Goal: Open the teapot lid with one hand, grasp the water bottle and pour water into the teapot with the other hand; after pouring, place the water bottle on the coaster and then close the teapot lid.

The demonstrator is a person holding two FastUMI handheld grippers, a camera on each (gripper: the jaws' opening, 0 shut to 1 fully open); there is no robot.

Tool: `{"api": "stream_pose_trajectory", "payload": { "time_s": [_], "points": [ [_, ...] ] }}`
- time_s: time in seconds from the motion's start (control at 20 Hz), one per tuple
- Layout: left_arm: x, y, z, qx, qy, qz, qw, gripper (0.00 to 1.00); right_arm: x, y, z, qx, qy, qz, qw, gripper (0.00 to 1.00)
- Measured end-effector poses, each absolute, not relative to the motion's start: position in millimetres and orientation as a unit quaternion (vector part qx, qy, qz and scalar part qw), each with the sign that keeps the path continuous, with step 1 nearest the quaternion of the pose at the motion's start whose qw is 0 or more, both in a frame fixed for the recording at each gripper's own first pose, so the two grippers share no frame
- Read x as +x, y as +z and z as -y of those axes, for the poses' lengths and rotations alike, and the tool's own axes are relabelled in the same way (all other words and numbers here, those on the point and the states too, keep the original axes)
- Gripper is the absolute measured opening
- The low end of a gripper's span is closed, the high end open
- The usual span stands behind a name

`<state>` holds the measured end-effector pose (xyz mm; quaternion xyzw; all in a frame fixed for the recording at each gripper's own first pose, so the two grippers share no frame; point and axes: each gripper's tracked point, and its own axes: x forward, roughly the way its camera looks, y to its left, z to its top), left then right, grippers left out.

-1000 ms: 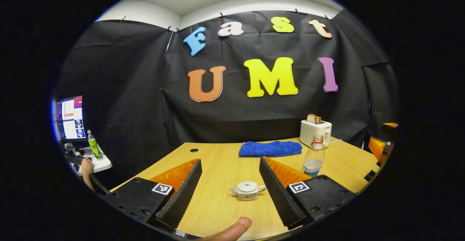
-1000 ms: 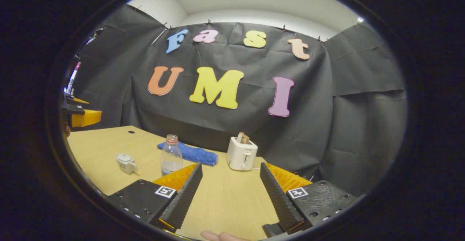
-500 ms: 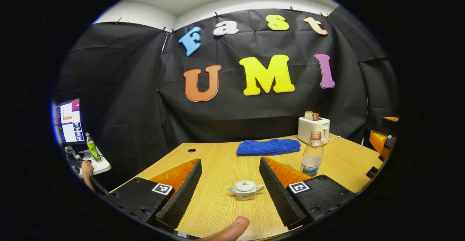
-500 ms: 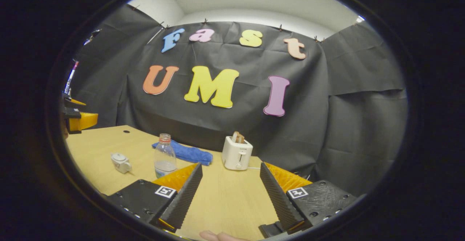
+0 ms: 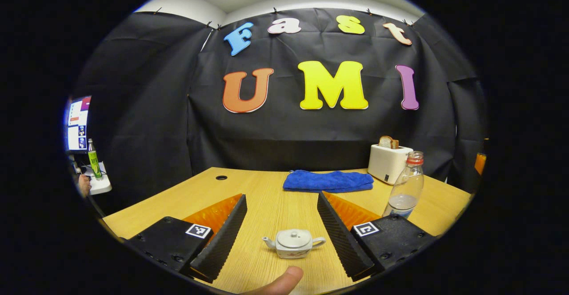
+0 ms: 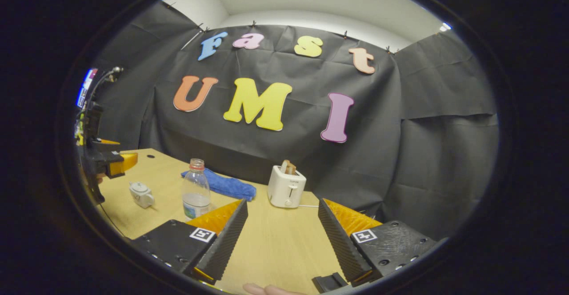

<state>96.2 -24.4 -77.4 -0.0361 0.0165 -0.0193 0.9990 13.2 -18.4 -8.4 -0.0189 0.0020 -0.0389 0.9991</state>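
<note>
While your thumb (image 5: pixel 281 281) rests at the bottom edge of the left gripper view, your left gripper (image 5: pixel 281 230) hangs low over the table (image 5: pixel 266 197) with its fingers spread wide and nothing between them but air. That spread looks chosen for the teapot (image 5: pixel 293 243), which sits low and centre in that view, between the two fingers but closer to the right one, its spout pointing to the left of the frame and its handle to the right. The lid (image 5: pixel 293 237) is on the pot, knob up, so the opening step is not yet done; I judge you are lining up to pinch that knob.

Your right gripper (image 6: pixel 281 237) is likewise wide apart and holds nothing, with only bare table between the fingers. The water bottle (image 6: pixel 196 188) stands upright left of centre in the right gripper view, outside the left finger and just behind it, cap on, a little water in the bottom. You would need to swing left to reach it.

Farther back lie a blue cloth (image 5: pixel 328 181) and a toaster (image 5: pixel 390 163) with bread in it, against the wall at centre and right. I cannot pick out a coaster.
</note>
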Motion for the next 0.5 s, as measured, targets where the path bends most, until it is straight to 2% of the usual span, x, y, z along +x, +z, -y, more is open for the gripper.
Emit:
{"api": "stream_pose_trajectory", "payload": {
  "time_s": [0.2, 0.5],
  "points": [
    [117.8, -106.1, 37.3, -0.044, -0.046, -0.031, 0.998, 1.00, 16.9, -15.9, 14.6, -0.022, -0.036, -0.011, 0.999, 0.98],
    [127.6, -124.0, 36.2, -0.024, -0.027, -0.034, 0.999, 0.99, 20.7, -23.2, 13.6, -0.030, -0.036, -0.022, 0.999, 0.95]
  ]
}}
